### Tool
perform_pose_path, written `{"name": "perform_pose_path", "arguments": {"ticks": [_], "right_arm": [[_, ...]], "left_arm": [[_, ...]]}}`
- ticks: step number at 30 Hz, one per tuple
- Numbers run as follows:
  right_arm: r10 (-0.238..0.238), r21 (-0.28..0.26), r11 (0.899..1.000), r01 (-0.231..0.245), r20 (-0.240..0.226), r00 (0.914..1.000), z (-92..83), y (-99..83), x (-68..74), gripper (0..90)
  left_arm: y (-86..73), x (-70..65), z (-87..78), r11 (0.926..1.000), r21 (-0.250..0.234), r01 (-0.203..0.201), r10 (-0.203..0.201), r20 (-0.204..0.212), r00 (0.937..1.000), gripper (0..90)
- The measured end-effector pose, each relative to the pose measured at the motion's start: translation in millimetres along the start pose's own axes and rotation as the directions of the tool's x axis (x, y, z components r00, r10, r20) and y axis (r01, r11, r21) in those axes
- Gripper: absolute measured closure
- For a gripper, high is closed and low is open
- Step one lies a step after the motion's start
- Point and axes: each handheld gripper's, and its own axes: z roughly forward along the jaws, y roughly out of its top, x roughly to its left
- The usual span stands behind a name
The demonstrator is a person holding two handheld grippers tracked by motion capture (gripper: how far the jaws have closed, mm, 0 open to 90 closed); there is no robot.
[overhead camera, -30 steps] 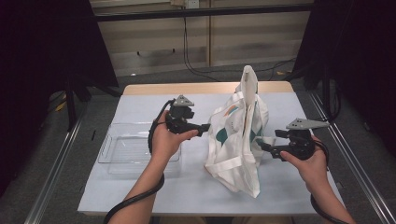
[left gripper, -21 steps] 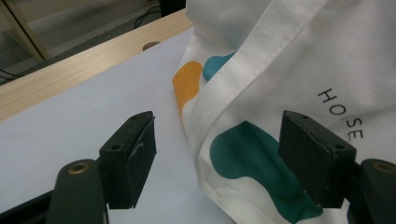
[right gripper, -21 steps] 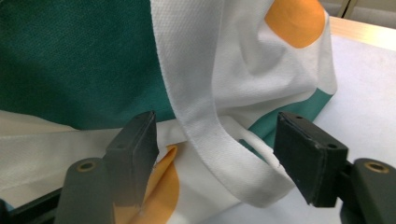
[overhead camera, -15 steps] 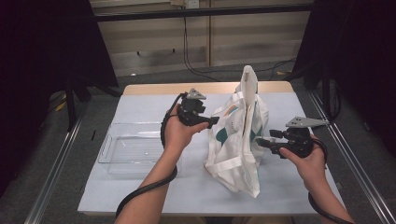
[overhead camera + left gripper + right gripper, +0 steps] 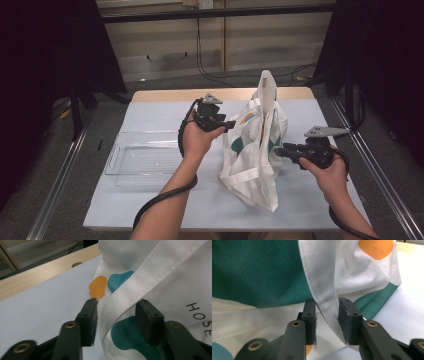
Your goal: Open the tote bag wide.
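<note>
While I hold both grippers at the bag, readings:
Tote bag [image 5: 252,150]: upright, mid-table [image 5: 150,210], right of clear tray [image 5: 142,160].
Left gripper [image 5: 116,315]: jaws parted, handle strap [image 5: 140,287] between them.
Right gripper [image 5: 327,315]: jaws apart, straddling strap [image 5: 324,290], not clamped.

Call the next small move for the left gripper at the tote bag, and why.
Probably close the left gripper on the bag strap. In the left gripper view its jaws stand open with the strap of the tote bag running between them, so the strap is not yet held. The right gripper likewise straddles a strap with a gap on each side, so it looks likely to close next.
</note>
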Motion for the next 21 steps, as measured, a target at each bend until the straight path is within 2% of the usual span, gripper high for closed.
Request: {"name": "perform_pose_path", "arguments": {"ticks": [1,3,4,5,8,10,11,13,16,18,21], "right_arm": [[-0.004,0.001,1.0,0.004,-0.002,1.0,-0.1,0.2,0.5,71.5],[-0.008,-0.003,1.0,0.008,-0.002,1.0,-0.1,0.7,0.6,75.1],[-0.006,-0.004,1.0,0.006,-0.004,1.0,0.3,0.8,0.5,77.0],[0.001,0.003,1.0,-0.001,-0.008,1.0,0.7,0.4,1.0,81.3],[0.016,0.004,1.0,-0.016,-0.011,0.9998,0.6,-0.8,-0.2,84.1],[0.031,0.006,0.999,-0.031,-0.013,0.9994,0.1,-2.0,-2.2,86.5],[0.038,0.004,0.999,-0.038,-0.008,0.9993,-0.6,-2.7,-3.5,87.3],[0.057,0.012,0.998,-0.057,-0.005,0.9983,-1.7,-4.3,-6.5,87.8],[0.07,0.02,0.997,-0.069,-0.006,0.9976,-2.0,-7.9,-10.6,87.7],[0.072,0.031,0.997,-0.072,0.002,0.9974,-1.4,-10.3,-12.6,87.7],[0.086,0.041,0.995,-0.086,0.008,0.9963,-0.4,-14.9,-16.7,87.7]], "left_arm": [[0.3,0.1,-0.5,0.9999,0.009,0.005,-0.005,0.004,1.0,63.0],[0.5,0.6,-0.8,0.9996,0.024,0.016,-0.017,0.009,0.9998,73.4],[0.6,-1.0,0.2,0.9991,0.021,0.037,-0.037,0.007,0.9993,73.4],[1.9,-1.1,-1.5,0.9986,0.044,0.03,-0.03,-0.005,0.9996,78.0],[2.0,1.5,-3.2,0.9986,0.049,0.022,-0.022,-0.003,0.9997,83.4],[1.2,3.3,-5.5,0.9976,0.043,0.055,-0.055,-0.014,0.9984,84.0],[0.5,5.6,-7.9,0.997,0.058,0.051,-0.05,-0.013,0.9987,84.4],[-2.2,8.2,-11.1,0.9966,0.055,0.061,-0.06,-0.016,0.998,85.3],[-7.4,11.2,-15.5,0.9941,0.049,0.096,-0.097,0.003,0.9953,85.3],[-10.2,14.5,-18.7,0.9936,0.057,0.097,-0.097,-0.006,0.9952,85.4],[-14.5,18.6,-21.6,0.9903,0.057,0.127,-0.125,-0.03,0.9917,85.5]]}}
